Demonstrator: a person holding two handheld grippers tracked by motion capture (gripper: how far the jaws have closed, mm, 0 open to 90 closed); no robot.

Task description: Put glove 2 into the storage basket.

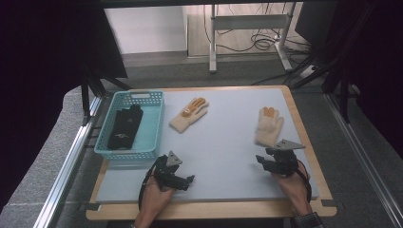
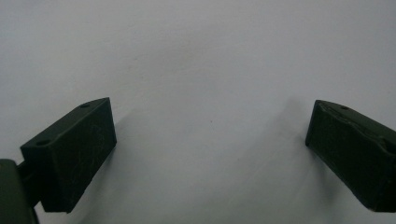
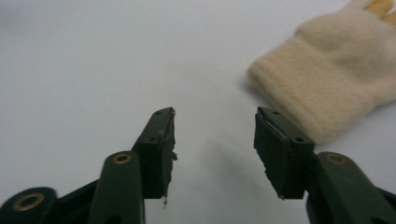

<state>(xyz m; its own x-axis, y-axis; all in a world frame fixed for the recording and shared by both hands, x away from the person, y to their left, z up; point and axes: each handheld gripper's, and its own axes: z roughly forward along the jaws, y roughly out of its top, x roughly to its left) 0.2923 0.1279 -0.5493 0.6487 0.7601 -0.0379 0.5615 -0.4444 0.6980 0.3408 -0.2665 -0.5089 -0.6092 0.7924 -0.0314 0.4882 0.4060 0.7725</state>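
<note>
The step in hand looks like picking up the cream glove (image 1: 269,126) beside the right tool (image 1: 262,160), probably for the blue basket (image 1: 153,124), where a black glove (image 1: 125,127) already lies. That glove rests flat on the tabletop (image 1: 223,142), its cuff nearest the right tool and just off to one side, untouched. The right tool's jaws stand partly apart with nothing between them. The next move calls for swinging toward the cuff and straddling it. The left tool (image 1: 185,181) sits wide apart and empty over bare tabletop, well away from the glove.
</note>
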